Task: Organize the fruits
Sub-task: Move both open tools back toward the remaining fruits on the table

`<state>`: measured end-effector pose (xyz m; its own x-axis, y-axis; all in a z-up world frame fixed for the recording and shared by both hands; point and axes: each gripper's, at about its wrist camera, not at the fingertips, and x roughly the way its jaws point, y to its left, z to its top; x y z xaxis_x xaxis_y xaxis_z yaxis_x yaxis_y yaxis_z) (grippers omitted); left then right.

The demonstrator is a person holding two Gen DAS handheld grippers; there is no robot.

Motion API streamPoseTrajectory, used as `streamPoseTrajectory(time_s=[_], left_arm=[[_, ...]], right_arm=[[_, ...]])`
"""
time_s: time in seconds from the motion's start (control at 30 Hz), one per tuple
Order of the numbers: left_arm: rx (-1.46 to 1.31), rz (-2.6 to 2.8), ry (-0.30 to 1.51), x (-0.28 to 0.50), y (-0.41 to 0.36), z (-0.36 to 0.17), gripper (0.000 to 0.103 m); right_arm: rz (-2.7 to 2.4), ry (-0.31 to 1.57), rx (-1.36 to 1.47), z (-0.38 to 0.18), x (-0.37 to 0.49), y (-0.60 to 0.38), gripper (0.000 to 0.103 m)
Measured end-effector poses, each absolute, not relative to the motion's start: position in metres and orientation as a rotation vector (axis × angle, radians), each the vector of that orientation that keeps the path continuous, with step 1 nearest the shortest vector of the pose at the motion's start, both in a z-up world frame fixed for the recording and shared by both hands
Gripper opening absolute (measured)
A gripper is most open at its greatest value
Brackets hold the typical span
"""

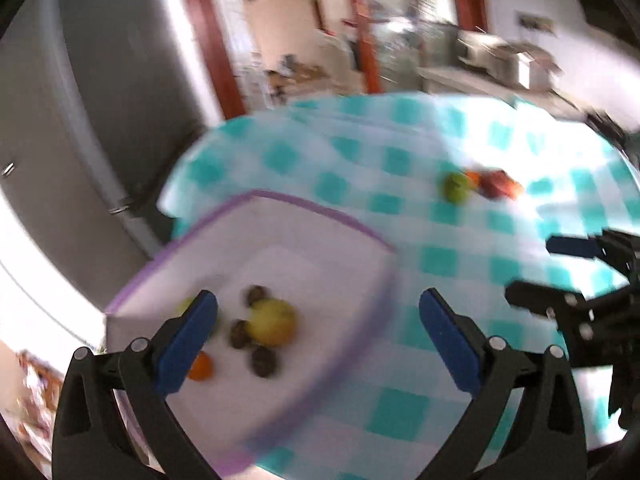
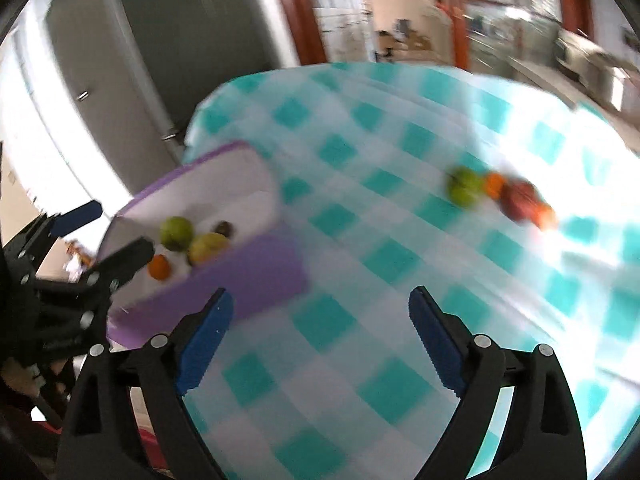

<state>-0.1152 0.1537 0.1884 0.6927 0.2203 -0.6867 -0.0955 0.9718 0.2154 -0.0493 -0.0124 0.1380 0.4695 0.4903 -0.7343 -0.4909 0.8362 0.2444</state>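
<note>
Left wrist, tray [image 1: 320,216] fruit beneath wide left claw [image 1: 319,318]

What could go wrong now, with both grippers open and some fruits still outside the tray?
1. The green fruit, the orange one and the red one on the tablecloth lie bunched together. Fingers closing on one may push the others, and they might roll away.
2. Both views are blurred, so aiming may be poor.
3. The tray sits near the table's edge, beside the left gripper; a bump could shift it.

Motion blur smears the loose fruits [image 2: 500,196], hiding their kinds.
</note>
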Motion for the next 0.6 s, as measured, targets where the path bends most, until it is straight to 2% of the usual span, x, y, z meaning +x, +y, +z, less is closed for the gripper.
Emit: streamPoseTrajectory(time_s=[0.27,0.6], left_arm=[[0.335,-0.042,0.916,-0.099,0.054,0.144,0.101],[0.264,-0.079,1.033,-0.021,0.022,0.112,0.101]], right_arm=[[0.416,0.966,0.149,0.099,-0.058,-0.118,0.087],[0.274,1.019,0.156,0.064,-0.031,-0.158,0.087]])
